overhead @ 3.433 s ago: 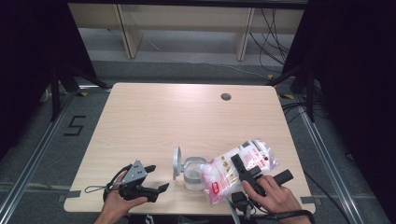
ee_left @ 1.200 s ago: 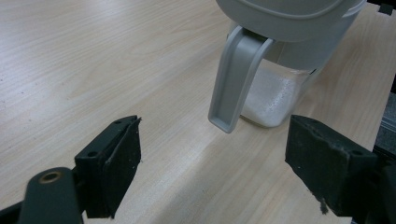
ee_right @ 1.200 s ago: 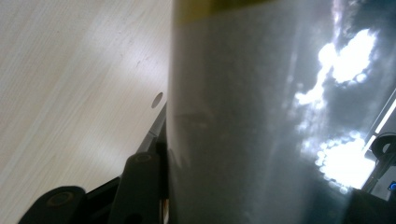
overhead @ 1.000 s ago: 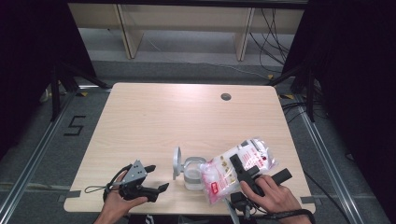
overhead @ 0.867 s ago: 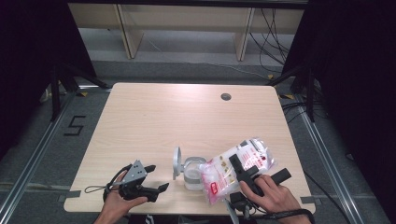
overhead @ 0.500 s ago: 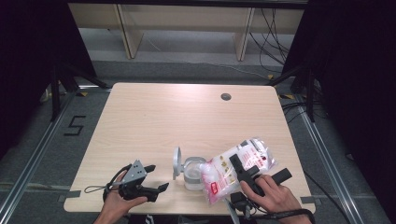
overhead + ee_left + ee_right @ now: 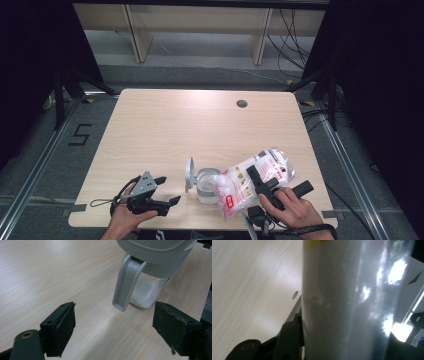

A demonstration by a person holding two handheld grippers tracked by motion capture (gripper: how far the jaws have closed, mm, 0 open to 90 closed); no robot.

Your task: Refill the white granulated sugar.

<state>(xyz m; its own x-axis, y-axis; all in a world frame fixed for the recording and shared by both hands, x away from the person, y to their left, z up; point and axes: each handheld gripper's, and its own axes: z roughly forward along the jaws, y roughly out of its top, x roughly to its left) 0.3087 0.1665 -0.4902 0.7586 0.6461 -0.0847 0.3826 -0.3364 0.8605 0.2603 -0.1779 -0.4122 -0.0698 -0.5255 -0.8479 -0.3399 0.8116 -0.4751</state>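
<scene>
The right gripper [image 7: 261, 181] clamps a clear, white-filled bag [image 7: 250, 180] with a red label, tilted over the jar [image 7: 207, 185].

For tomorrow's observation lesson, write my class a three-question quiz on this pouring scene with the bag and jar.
1. True or false: the right gripper grips the bag.
2. The jar's lid is: A) shut B) flipped open C) lying on the table?
3. What is between the jaws of the left gripper?

Key: 1 true. 2 B. 3 nothing; they stand open, aimed at the jar.
</scene>
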